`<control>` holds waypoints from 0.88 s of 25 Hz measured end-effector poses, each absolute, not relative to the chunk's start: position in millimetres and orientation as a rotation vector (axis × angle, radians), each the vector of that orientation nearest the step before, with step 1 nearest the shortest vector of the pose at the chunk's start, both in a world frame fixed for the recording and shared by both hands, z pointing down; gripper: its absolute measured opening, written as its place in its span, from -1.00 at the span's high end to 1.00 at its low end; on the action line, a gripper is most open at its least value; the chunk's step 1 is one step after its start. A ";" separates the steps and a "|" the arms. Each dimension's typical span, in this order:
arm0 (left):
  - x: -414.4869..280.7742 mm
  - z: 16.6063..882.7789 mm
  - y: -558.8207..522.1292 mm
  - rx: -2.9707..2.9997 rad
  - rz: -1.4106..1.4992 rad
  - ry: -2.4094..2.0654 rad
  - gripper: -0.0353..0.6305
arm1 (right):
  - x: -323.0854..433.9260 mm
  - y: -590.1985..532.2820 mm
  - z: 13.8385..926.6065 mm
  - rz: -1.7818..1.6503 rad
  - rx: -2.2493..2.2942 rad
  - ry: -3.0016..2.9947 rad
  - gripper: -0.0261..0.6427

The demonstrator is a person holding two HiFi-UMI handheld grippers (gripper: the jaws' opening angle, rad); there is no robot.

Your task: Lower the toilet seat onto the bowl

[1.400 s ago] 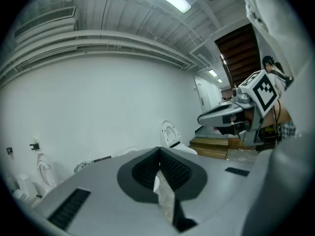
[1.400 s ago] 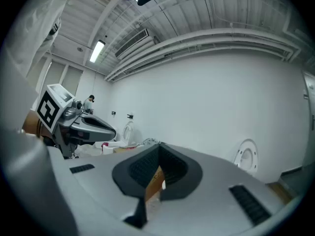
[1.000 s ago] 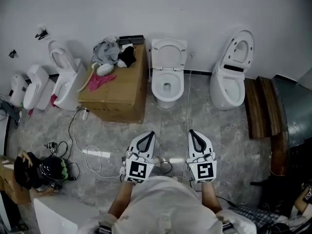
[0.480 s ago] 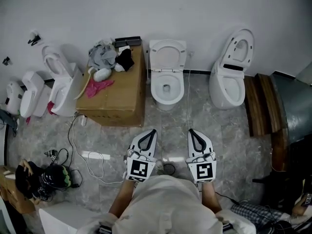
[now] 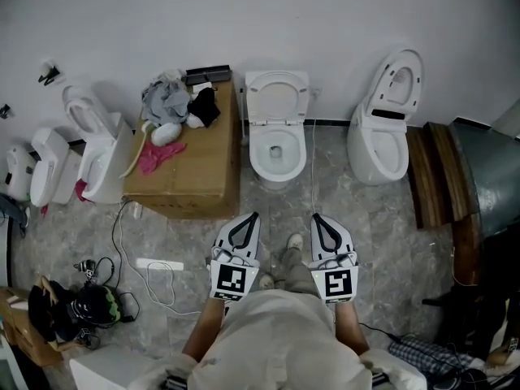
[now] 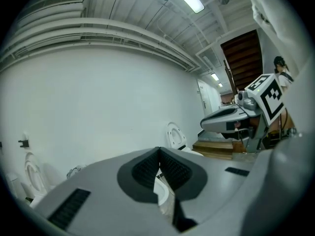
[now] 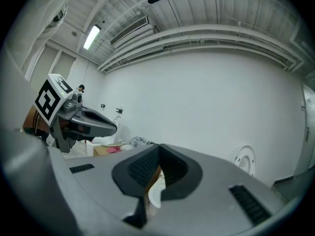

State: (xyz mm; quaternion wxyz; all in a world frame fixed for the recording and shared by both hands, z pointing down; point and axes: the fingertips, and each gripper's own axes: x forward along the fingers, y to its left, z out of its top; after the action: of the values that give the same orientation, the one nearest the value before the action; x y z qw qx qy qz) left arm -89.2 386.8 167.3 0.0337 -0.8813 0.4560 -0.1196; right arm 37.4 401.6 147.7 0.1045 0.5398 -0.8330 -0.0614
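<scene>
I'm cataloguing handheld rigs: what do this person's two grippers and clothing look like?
The left gripper and right gripper match: pale grey tapering shells with black ribbed pads inside the jaws. Each carries a white cube printed with black square markers. The person wears a pale top.

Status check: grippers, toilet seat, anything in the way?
Left gripper, right gripper: shut, empty, short of the bowl. Seat upright, not lowered. Cord on floor beside bowl.

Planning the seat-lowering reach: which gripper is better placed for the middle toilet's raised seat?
Left, marginally. Both the left gripper and right gripper are shut, empty and well short of the raised seat; the left lines up closer.
</scene>
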 end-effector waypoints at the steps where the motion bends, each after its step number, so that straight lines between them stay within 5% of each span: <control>1: -88.8 166.8 380.7 -2.709 -0.367 1.405 0.85 | 38.1 395.4 148.5 -0.172 1.591 -2.456 0.90; 22: -51.3 165.7 207.8 -2.656 -0.423 1.515 0.85 | 83.1 210.5 156.4 -0.146 1.461 -2.514 0.90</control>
State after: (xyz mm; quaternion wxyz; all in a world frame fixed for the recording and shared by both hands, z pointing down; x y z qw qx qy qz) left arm -51.3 207.8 165.7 0.0272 -0.8601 0.4906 -0.1370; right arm 83.1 210.5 156.4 0.1147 0.4985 -0.8578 -0.0498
